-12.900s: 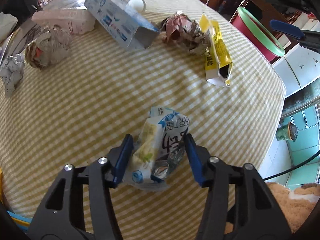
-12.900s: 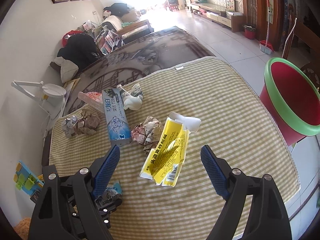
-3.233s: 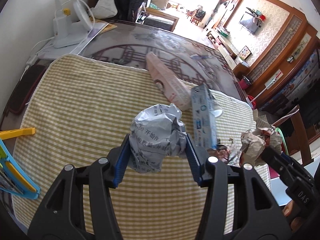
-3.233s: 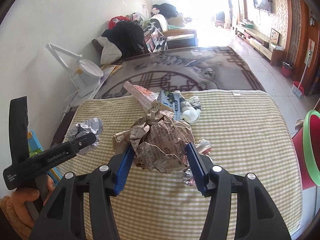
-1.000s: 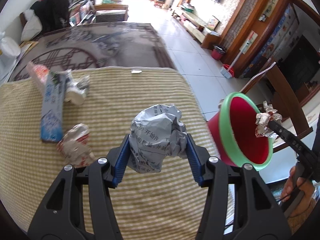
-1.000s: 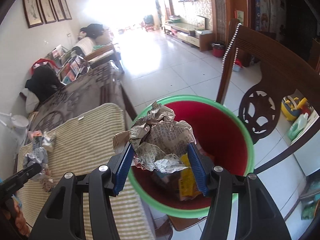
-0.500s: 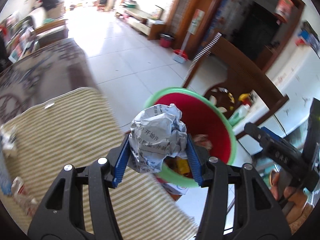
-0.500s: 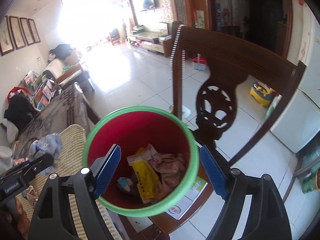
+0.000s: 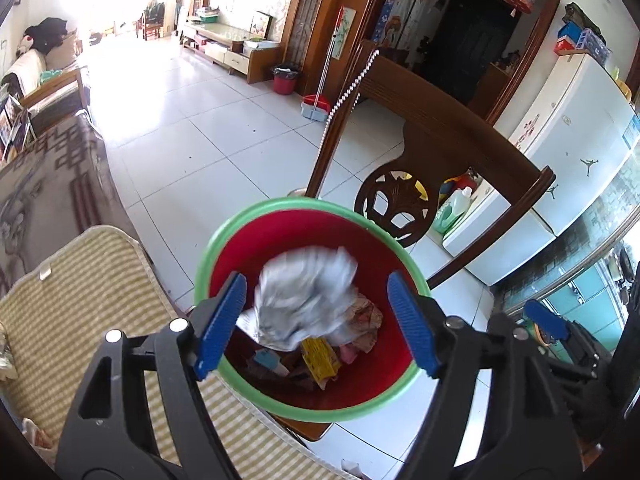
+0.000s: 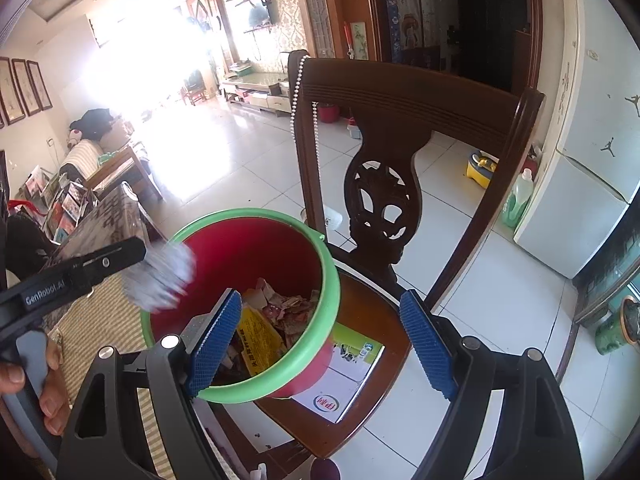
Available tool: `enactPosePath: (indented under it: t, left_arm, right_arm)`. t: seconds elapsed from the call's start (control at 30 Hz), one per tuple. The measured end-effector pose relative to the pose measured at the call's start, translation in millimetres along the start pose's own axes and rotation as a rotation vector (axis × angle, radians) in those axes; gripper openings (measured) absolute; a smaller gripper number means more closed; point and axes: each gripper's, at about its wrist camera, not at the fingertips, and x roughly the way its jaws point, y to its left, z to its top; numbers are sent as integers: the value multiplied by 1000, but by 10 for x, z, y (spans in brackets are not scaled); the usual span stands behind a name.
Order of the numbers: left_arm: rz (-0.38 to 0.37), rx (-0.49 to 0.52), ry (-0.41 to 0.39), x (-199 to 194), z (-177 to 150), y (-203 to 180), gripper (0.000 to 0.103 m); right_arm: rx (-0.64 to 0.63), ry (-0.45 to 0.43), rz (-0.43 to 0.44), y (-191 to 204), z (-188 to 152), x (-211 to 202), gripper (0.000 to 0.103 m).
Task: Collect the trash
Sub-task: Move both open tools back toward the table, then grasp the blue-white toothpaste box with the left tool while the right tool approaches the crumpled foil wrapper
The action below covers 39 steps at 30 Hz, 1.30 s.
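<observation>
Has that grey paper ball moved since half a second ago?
Yes. The grey paper ball has left the left gripper's open fingers and is dropping into the red bin.

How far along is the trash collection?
Done: several wrappers lie in the red bin, including a yellow carton. In hand: nothing; the left gripper is open and a blurred grey paper ball is dropping into the bin. The right gripper is open, empty. Left: scraps at the table edge.

Left wrist view: close above the red bin [image 9: 256,240], looking steeply down into it. Right wrist view: beside the bin [image 10: 324,280], angled down, facing the chair back [image 10: 400,96]. Shared: bin, chair [image 9: 440,152], fridge [image 9: 568,128], tiled floor [image 9: 192,140].
</observation>
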Motion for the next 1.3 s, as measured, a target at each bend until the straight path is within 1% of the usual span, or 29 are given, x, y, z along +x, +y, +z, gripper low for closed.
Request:
enactPosePath:
  t: [0.07, 0.17, 0.23, 0.37, 0.5, 0.53, 0.67, 0.77, 0.87, 0.97, 1.07, 1.17, 1.23, 1.3]
  left_arm:
    - [0, -10, -28, -129, -19, 77, 76]
    - [32, -37, -50, -322, -119, 288, 78]
    - [55, -79, -56, -442, -215, 479, 78]
    - [139, -199, -55, -716, -481, 1017, 79]
    - [227, -330, -83, -1057, -797, 1537, 79]
    - [254, -377, -89, -1167, -922, 1705, 79]
    - [326, -530, -89, -1519, -1395, 2231, 79]
    - [370, -606, -86, -1757, -1694, 2550, 79]
    - [395, -655, -78, -1972, -1968, 2796, 79]
    - [409, -682, -72, -2131, -2177, 2992, 79]
    - [410, -692, -65, -2274, -2314, 3169, 79]
    - [419, -690, -66, -2446, -2438, 3334, 79]
    - [426, -696, -73, -2531, -2499, 3430, 79]
    - [425, -701, -72, -2596, -2565, 3542, 79]
  right_arm:
    - [-15, -3, 8, 88, -10, -8, 79]
    - [-37, -2, 30, 241, -1, 26, 79]
    - [-52, 3, 48, 360, -11, 58, 79]
    - [-112, 20, 102, 747, -26, 136, 79]
    - [-188, 35, 166, 1237, -81, 179, 79]
    - [-205, 42, 178, 1350, -96, 197, 79]
    - [-283, 68, 242, 1912, -222, 228, 79]
    - [-338, 90, 292, 2343, -371, 227, 79]
    - [-384, 128, 330, 2748, -577, 248, 80]
    - [-428, 190, 378, 3178, -853, 294, 80]
    - [-463, 256, 417, 3593, -1134, 374, 80]
    - [-475, 299, 460, 3937, -1336, 416, 81]
    - [-499, 319, 469, 4158, -1461, 447, 81]
    - [-519, 333, 463, 4297, -1555, 488, 82]
